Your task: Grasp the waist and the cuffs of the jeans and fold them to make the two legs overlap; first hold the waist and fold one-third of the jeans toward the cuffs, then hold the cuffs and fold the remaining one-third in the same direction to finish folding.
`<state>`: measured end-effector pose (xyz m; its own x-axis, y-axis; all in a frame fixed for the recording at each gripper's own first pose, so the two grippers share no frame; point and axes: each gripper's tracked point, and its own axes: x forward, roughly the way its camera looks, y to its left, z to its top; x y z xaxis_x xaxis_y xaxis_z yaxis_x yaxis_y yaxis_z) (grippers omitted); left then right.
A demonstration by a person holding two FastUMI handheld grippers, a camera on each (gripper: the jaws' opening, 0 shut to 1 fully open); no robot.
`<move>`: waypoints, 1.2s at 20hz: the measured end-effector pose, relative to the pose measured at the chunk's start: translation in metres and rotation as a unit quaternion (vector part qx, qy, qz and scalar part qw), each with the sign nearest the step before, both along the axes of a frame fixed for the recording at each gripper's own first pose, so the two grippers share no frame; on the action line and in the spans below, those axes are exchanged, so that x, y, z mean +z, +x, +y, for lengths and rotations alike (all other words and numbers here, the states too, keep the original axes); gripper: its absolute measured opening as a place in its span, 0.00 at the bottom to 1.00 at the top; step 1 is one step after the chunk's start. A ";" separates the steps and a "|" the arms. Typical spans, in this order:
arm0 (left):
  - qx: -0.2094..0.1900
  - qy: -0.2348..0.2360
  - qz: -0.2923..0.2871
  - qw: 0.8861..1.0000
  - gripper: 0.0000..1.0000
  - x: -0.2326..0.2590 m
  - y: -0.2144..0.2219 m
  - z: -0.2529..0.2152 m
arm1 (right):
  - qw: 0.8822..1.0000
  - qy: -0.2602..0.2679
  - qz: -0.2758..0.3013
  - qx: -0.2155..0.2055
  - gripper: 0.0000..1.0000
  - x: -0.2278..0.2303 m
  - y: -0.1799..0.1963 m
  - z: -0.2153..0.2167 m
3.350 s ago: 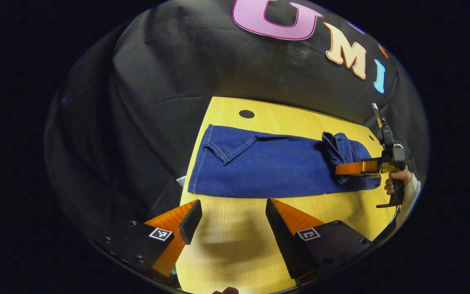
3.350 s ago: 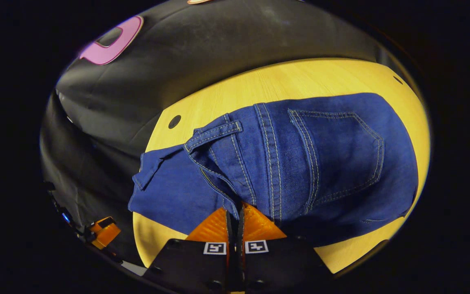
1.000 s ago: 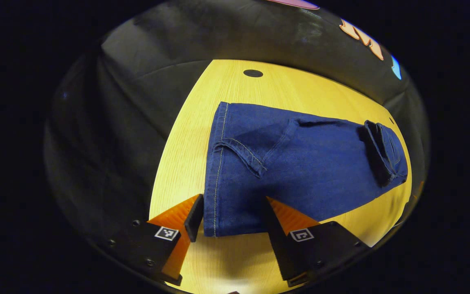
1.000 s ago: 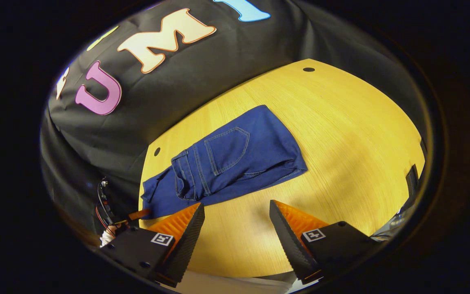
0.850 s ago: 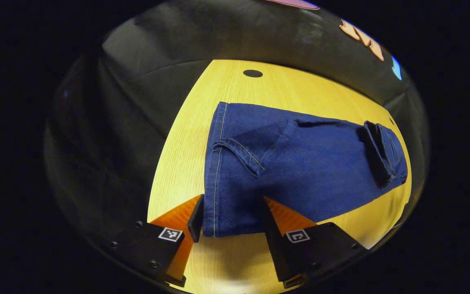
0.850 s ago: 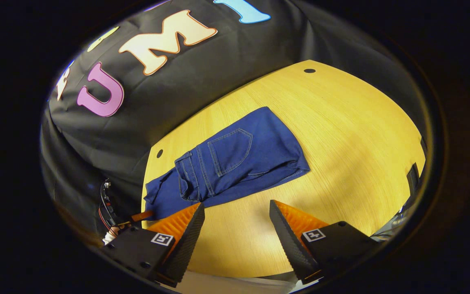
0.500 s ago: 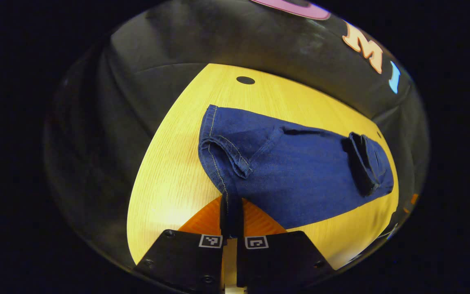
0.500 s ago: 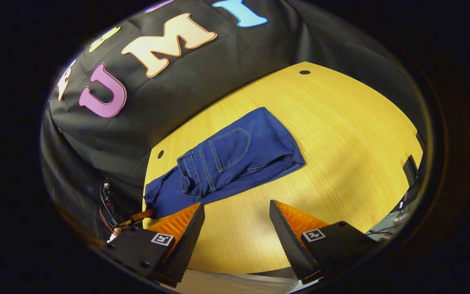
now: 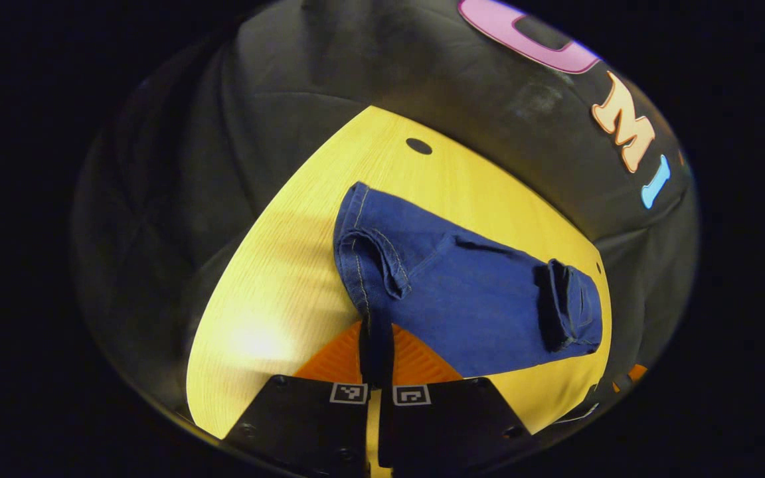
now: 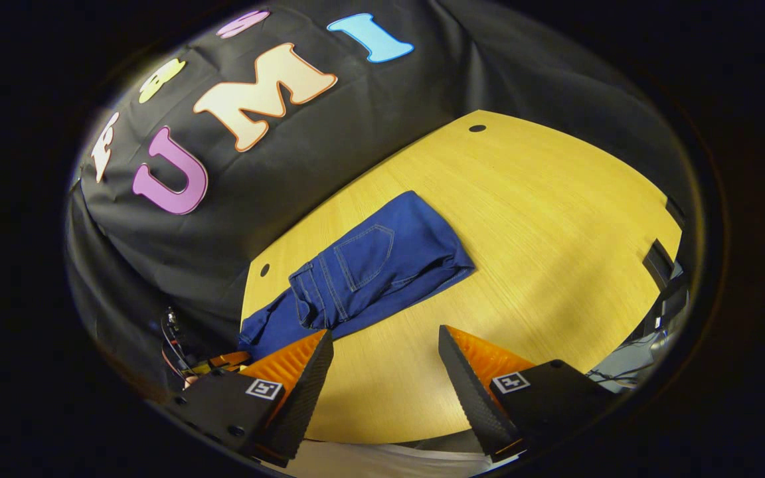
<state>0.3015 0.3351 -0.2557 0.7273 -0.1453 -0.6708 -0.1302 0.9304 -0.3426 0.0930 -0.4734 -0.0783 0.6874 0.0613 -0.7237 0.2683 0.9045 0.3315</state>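
Left gripper view: your left gripper [image 9: 376,348] had its fingers clenched on the near cuff corner of the jeans [image 9: 469,299], the hem drawn up off the bench [image 9: 269,318] into the pinch.
Right gripper view: your right gripper [image 10: 386,372] hung over bare bench with its fingers released and spread, gripping nothing, well apart from the jeans [image 10: 369,269].
Where the jeans lay: on the bench near the booth wall, legs stacked one on the other, the waist third already turned over onto the middle (back pocket [image 10: 364,255] facing up).
Why you held the corner: a pinch at the cuff hem gives you the edge that must lead the last fold, so the cloth can follow in one sheet.
Why the right stayed clear: judged from its place, you kept it out of the path of the fold.
Step in hand: the cuff fold, grasped but not yet carried over.
Loose detail: the upper cuff [image 9: 372,252] was curled back on itself beside your pinch.
Risk: with one corner held, the far side of the cuffs may lag and skew the fold.
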 end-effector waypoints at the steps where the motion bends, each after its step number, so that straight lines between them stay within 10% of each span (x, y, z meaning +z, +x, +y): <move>1: -0.004 0.001 -0.006 1.000 0.00 0.009 0.000 -0.008 | 1.000 0.004 -0.004 0.001 0.98 0.002 0.001 -0.007; 14: -0.063 0.058 -0.080 0.993 0.00 0.133 0.027 -0.218 | 0.994 0.004 0.007 0.106 0.98 -0.006 0.025 -0.120; 24: -0.202 0.094 -0.079 0.972 0.00 0.139 0.049 -0.404 | 0.989 0.024 -0.003 0.144 0.98 -0.010 0.039 -0.146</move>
<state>0.3507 -0.0689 -0.1164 0.7325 -0.3257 -0.5978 0.2992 0.9428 -0.1470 0.1318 -0.6190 -0.0887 0.6404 0.2890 -0.7116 0.0007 0.9263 0.3769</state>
